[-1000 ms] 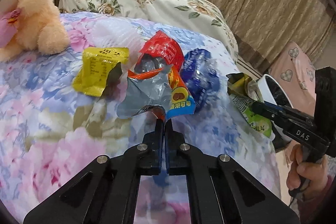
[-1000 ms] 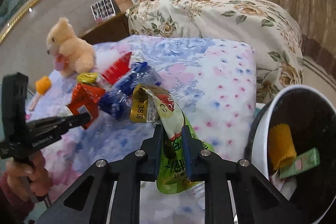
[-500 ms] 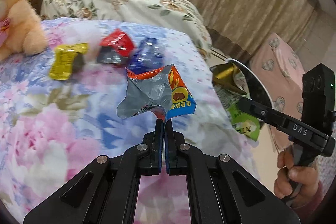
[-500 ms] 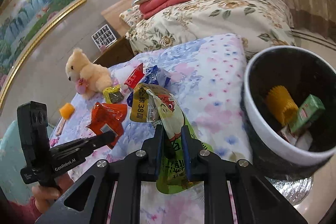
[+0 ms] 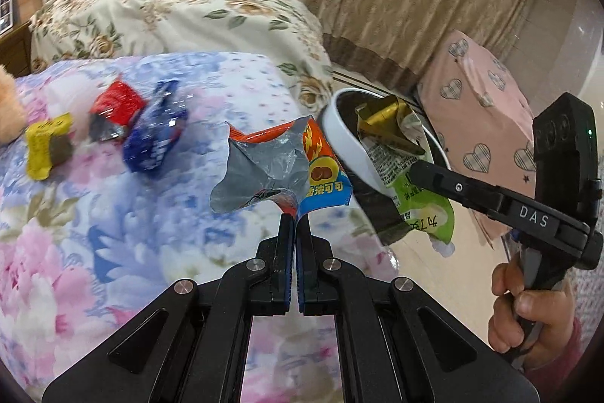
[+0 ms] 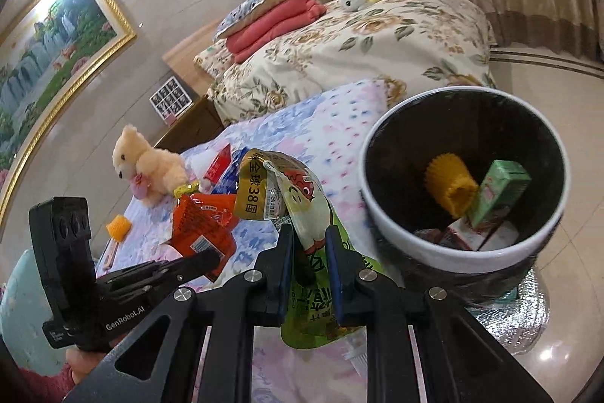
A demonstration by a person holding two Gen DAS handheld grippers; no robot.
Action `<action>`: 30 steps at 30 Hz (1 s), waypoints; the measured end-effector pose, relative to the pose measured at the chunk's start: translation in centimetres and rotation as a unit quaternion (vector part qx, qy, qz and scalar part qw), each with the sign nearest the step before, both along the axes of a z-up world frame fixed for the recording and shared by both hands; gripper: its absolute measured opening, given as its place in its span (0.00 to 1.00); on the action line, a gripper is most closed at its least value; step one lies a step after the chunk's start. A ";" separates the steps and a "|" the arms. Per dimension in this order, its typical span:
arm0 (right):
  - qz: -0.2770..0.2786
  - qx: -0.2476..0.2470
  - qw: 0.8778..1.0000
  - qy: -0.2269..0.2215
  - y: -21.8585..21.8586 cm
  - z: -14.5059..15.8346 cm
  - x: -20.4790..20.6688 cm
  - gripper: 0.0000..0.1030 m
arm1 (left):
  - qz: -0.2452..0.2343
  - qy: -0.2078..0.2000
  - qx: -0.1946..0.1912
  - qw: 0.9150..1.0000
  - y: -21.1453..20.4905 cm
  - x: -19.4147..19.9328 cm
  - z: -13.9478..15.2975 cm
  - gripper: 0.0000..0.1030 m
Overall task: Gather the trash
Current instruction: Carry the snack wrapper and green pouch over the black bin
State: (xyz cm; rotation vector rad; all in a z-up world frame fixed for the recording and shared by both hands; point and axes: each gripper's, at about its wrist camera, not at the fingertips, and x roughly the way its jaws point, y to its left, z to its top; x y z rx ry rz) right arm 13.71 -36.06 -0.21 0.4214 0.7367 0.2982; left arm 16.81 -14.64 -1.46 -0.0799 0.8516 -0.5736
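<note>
Now both tongs are clamped on rubbish, left gripper (image 5: 295, 218) on the orange wrapper (image 5: 287, 169), right gripper (image 6: 307, 244) on the green pouch (image 6: 302, 214); next, over the bin (image 6: 392, 237) and let go

green pouch (image 6: 321, 274), orange-blue wrapper (image 5: 287, 165), floral quilt (image 5: 94, 214)

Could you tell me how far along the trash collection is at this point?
Partly done. The bin already holds a yellow cup and a green carton. In hand: the left gripper pinches an orange snack bag, the right gripper a green pouch. Left on the bed: yellow, red and blue wrappers.
</note>
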 end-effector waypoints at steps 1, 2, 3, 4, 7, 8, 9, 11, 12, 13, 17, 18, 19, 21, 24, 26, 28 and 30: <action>-0.004 0.000 1.000 -0.001 -0.3 0.1 -0.2 0.16 | -0.005 -0.001 0.001 1.000 -0.5 0.0 0.1 0.01; -0.008 0.001 1.000 -0.002 -0.8 0.1 -0.3 0.16 | -0.010 -0.001 0.002 1.000 -1.0 0.0 0.2 0.01; -0.013 0.001 1.000 -0.003 -1.3 0.2 -0.4 0.16 | -0.014 -0.002 0.003 1.000 -1.4 0.0 0.3 0.01; -0.017 0.001 1.000 -0.004 -1.7 0.3 -0.6 0.16 | -0.019 -0.002 0.003 1.000 -1.8 -0.1 0.4 0.01; -0.028 -0.004 1.000 -0.008 -2.8 0.7 -0.9 0.16 | -0.031 -0.005 0.006 0.999 -3.2 -0.1 0.6 0.01; -0.032 -0.006 0.999 -0.009 -3.2 0.9 -1.0 0.16 | -0.035 -0.006 0.007 0.999 -3.6 -0.1 0.7 0.01; -0.035 -0.007 0.999 -0.009 -3.4 0.9 -1.0 0.16 | -0.039 -0.007 0.009 0.999 -4.1 -0.1 0.7 0.01; -0.044 -0.008 0.999 -0.010 -4.4 1.1 -1.1 0.16 | -0.050 -0.009 0.012 0.999 -5.3 0.0 0.9 0.01; -0.048 -0.008 0.999 -0.011 -4.9 1.1 -1.1 0.16 | -0.054 -0.010 0.014 0.998 -5.8 -0.1 1.0 0.01; -0.052 -0.009 0.999 -0.011 -5.3 1.2 -1.1 0.16 | -0.057 -0.012 0.015 0.998 -6.2 -0.1 1.1 0.01; -0.067 -0.014 0.998 -0.010 -6.8 1.3 -0.9 0.16 | -0.072 -0.018 0.021 0.997 -7.8 0.3 1.5 0.01; -0.070 -0.016 0.997 -0.011 -7.1 1.3 -0.8 0.16 | -0.075 -0.019 0.022 0.997 -8.3 0.4 1.6 0.01; -0.073 -0.020 0.997 -0.011 -7.4 1.3 -0.7 0.16 | -0.077 -0.021 0.024 0.997 -8.7 0.5 1.7 0.01; -0.078 -0.021 0.997 -0.010 -7.9 1.3 -0.6 0.16 | -0.081 -0.022 0.024 0.996 -9.3 0.7 1.8 0.01; -0.086 -0.022 0.996 -0.009 -8.7 1.2 -0.1 0.16 | -0.085 -0.023 0.022 0.996 -10.3 1.1 1.9 0.01; -0.091 -0.021 0.996 -0.011 -9.3 1.2 0.1 0.16 | -0.086 -0.022 0.022 0.996 -11.0 1.3 1.8 0.01; -0.094 -0.022 0.995 -0.011 -9.7 1.3 0.2 0.16 | -0.088 -0.019 0.022 0.996 -11.5 1.7 1.6 0.01; -0.096 -0.024 0.995 -0.010 -9.9 1.3 0.4 0.16 | -0.087 -0.015 0.022 0.996 -11.9 2.0 1.5 0.01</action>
